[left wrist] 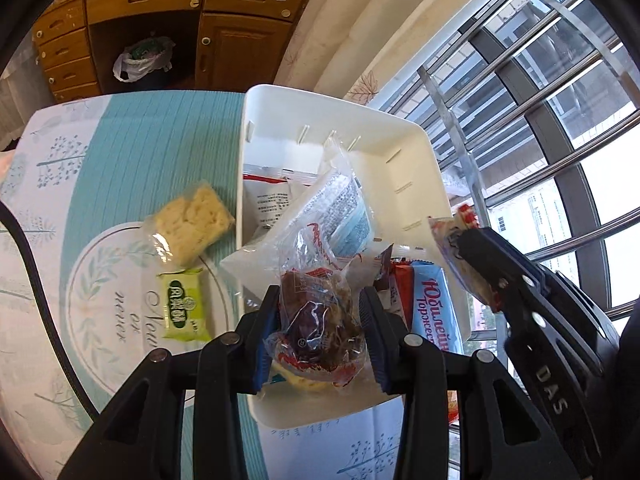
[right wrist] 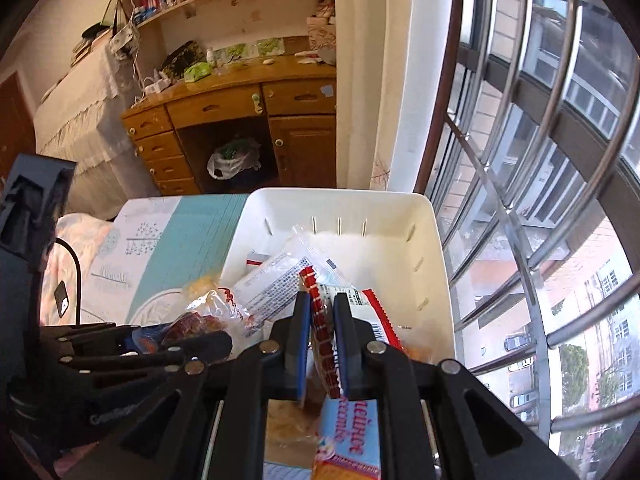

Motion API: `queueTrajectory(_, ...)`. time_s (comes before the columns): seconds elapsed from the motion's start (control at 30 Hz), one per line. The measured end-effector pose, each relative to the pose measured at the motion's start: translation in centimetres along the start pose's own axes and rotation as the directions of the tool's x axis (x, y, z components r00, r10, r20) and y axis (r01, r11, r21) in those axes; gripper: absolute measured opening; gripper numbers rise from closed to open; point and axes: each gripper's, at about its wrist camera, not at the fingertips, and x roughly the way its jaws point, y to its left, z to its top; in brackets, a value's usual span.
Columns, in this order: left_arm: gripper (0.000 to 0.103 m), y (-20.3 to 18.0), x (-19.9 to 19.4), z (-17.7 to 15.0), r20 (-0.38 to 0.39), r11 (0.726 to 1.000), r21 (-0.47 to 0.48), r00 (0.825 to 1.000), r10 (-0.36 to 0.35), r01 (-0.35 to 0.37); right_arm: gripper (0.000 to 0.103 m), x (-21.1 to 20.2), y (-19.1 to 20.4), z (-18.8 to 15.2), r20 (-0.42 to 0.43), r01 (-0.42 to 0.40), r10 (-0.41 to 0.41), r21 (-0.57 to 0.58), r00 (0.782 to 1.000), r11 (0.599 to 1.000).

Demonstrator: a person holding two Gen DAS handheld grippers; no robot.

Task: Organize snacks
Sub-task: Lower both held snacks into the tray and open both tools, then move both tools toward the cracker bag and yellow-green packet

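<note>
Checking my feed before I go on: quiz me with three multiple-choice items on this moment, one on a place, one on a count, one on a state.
1. Where does the green snack packet lie?
A. in the white bin
B. on the tablecloth, left of the bin
C. in the right gripper

2. How many snacks lie loose on the tablecloth?
A. two
B. none
C. five

3. What is the left gripper doing?
A. standing open and empty
B. clamping a clear-wrapped dark snack
C. gripping the bin's rim

Key: 1 B, it lies outside the white bin. 2 A, the green packet and the pale yellow cake. 3 B, the dark snack sits pressed between both pads.
</note>
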Motion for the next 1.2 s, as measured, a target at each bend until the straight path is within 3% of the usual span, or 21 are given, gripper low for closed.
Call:
queueTrajectory(0.07,0.041,-0.1,0.0,-0.1,0.01,1.0,0.0,1.0,-0.013,0.013,0.013,0.2,-0.3,0.0,-0.002,0.014,-0.014,-0.002,1.0,1.0)
queueTrajectory(0.13,0.068,-0.2,-0.1,-0.1,0.013,1.0,-0.006,1.0,-0.009,0.009,0.014,0.2,-0.5,0.0,0.0,0.028,-0.028,0.01,1.0,1.0)
queueTrajectory(0.17,0.069,-0.3,-0.3,-0.2,0.019,1.0,-0.008,1.0,0.002,-0.002,0.014,0.2,-0.7,0.0,-0.004,0.027,-0.027,0.023,1.0,0.999)
queueTrajectory(0.43,0.07,0.3,-2.1,-1.9,0.017,0.998,-0.039,0.998,0.054,-0.053,0.042,-1.1,-0.6,-0.5,-0.02,0.024,-0.023,0.058,1.0,0.998)
queueTrajectory(0.73,0.074,2.8,-4.9,-3.8,0.017,0.99,-0.032,0.99,0.141,-0.14,0.063,-2.3,0.5,-1.7,-0.089,0.009,0.004,0.142,0.996,0.99)
queueTrajectory(0.93,0.08,5.6,-7.2,-4.7,0.06,0.99,-0.024,0.988,0.139,-0.138,0.069,-2.2,1.7,-3.0,-0.151,0.03,-0.001,0.19,0.988,0.981)
queueTrajectory(1.2,0.08,10.3,-8.6,-5.3,0.045,0.992,-0.004,0.991,0.122,-0.122,0.071,-2.3,4.7,-5.3,-0.221,0.073,-0.013,0.264,0.975,0.962)
